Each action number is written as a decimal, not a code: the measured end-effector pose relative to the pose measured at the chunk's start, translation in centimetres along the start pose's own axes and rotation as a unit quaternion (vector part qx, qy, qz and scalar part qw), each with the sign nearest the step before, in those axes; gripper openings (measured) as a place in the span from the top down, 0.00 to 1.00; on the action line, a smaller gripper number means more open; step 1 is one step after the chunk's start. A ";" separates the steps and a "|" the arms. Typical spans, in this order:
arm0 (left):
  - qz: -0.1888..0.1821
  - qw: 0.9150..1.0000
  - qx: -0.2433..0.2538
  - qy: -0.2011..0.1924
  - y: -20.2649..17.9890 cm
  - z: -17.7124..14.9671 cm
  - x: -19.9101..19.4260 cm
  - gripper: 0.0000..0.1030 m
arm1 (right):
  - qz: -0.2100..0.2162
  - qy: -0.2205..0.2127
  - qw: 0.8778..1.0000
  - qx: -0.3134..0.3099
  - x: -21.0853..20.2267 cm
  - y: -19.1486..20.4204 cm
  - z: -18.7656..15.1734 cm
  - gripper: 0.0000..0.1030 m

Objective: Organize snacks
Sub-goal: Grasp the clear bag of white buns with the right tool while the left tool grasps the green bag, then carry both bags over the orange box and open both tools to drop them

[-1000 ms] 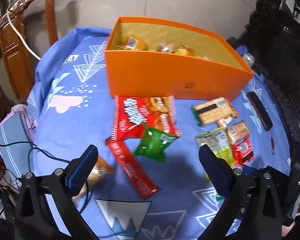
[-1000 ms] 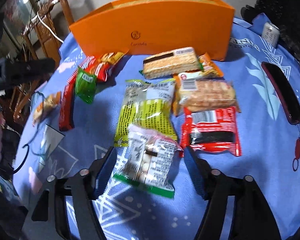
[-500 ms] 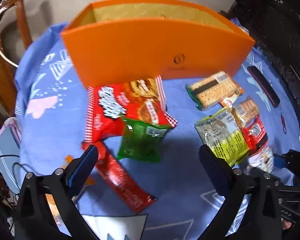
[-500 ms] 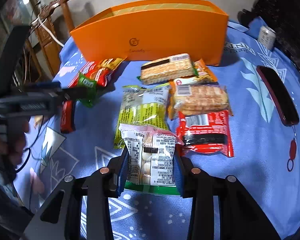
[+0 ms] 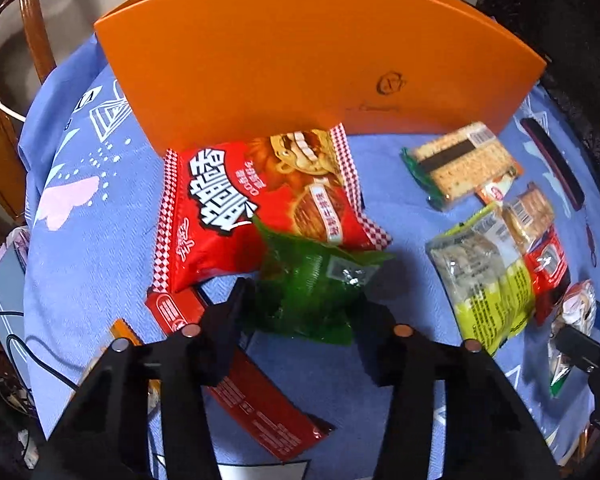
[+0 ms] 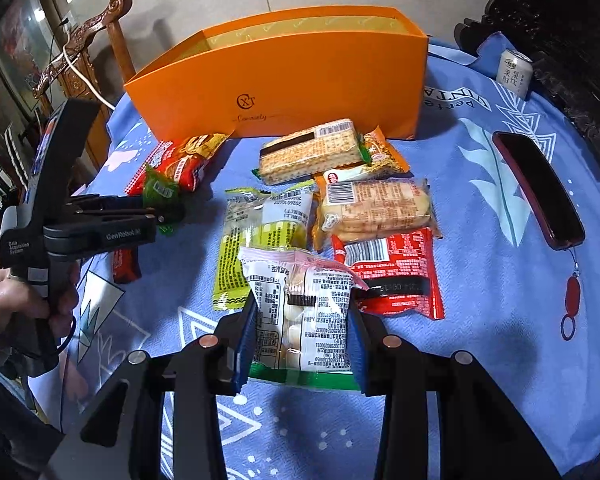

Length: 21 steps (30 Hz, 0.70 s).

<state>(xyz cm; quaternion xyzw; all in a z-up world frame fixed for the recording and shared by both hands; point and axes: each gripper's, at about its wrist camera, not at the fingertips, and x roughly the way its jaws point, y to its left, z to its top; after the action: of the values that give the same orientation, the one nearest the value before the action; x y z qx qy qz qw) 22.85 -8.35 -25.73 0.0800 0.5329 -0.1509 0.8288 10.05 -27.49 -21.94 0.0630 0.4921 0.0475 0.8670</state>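
Note:
An orange box (image 5: 300,60) (image 6: 284,80) stands at the back of the blue cloth. My left gripper (image 5: 304,312) is shut on a green snack packet (image 5: 312,288), which lies against a big red snack bag (image 5: 260,208); the packet also shows in the right wrist view (image 6: 158,192). My right gripper (image 6: 302,320) is shut on a white snack packet (image 6: 304,304) with printed text, at the front of the pile. Beside it lie a yellow-green packet (image 6: 256,236), a red packet (image 6: 392,276) and cracker packs (image 6: 312,152).
A long red bar (image 5: 240,380) lies under my left gripper. A dark red case (image 6: 540,188) lies on the right, a white can (image 6: 514,72) at the back right. A wooden chair (image 6: 88,52) stands behind left. A hand (image 6: 16,304) holds the left gripper.
My left gripper moved forward and closed on the green packet. My right gripper closed on the white packet and holds it. The box looms nearer in the left view.

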 end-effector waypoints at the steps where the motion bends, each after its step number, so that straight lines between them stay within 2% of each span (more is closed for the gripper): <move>1: -0.001 1.000 0.001 -0.001 0.2 0.0 -0.1 0.57 | -0.001 0.000 1.000 0.002 0.0 -0.1 0.0 0.61; 6: -0.021 1.000 -0.007 -0.008 0.6 -0.5 -1.2 0.61 | 0.001 -0.005 1.000 0.005 -0.2 -0.1 0.1 0.61; 21: -0.035 0.997 -0.012 -0.066 0.8 -0.3 -7.1 0.61 | 0.010 -0.043 0.999 -0.009 -2.3 0.9 1.4 0.61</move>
<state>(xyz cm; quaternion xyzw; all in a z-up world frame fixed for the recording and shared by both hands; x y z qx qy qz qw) 20.14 -6.39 -19.43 0.0411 0.4817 -0.1787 0.8569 10.02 -27.06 -19.16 0.0625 0.4536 0.0577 0.8871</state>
